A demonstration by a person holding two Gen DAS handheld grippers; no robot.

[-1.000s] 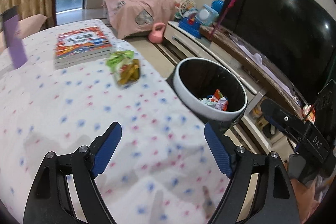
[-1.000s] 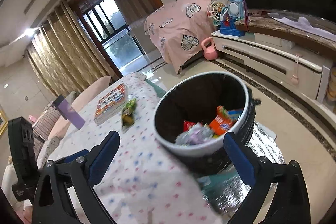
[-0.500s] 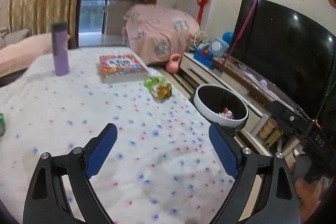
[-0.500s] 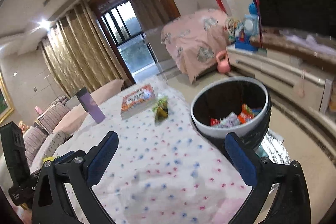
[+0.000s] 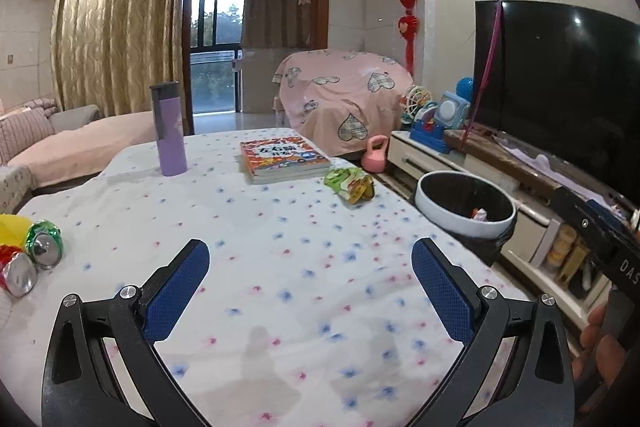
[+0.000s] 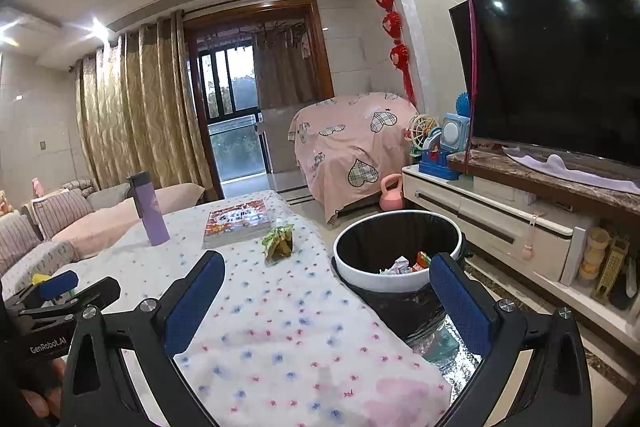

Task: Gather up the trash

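A green and yellow snack packet [image 5: 350, 183] lies on the dotted tablecloth [image 5: 280, 247] near the table's right edge; it also shows in the right wrist view [image 6: 279, 239]. A black bin with a white rim [image 5: 466, 223] stands on the floor beside the table, with wrappers inside [image 6: 404, 263]. A crushed green can [image 5: 43, 244] and a red can [image 5: 16, 269] lie at the table's left edge. My left gripper [image 5: 310, 269] is open and empty above the cloth. My right gripper [image 6: 326, 285] is open and empty, over the table edge and bin.
A purple flask [image 5: 168, 129] and a colourful book [image 5: 282, 161] stand at the table's far side. A TV cabinet [image 6: 492, 223] and TV [image 6: 560, 67] are on the right. A pink kettlebell [image 6: 390, 194] is on the floor. A sofa [image 5: 60, 147] is at left.
Both grippers have pulled back and tilted up from the bin and packet. The far room, flask and cans at left have come into view. Both stay open.
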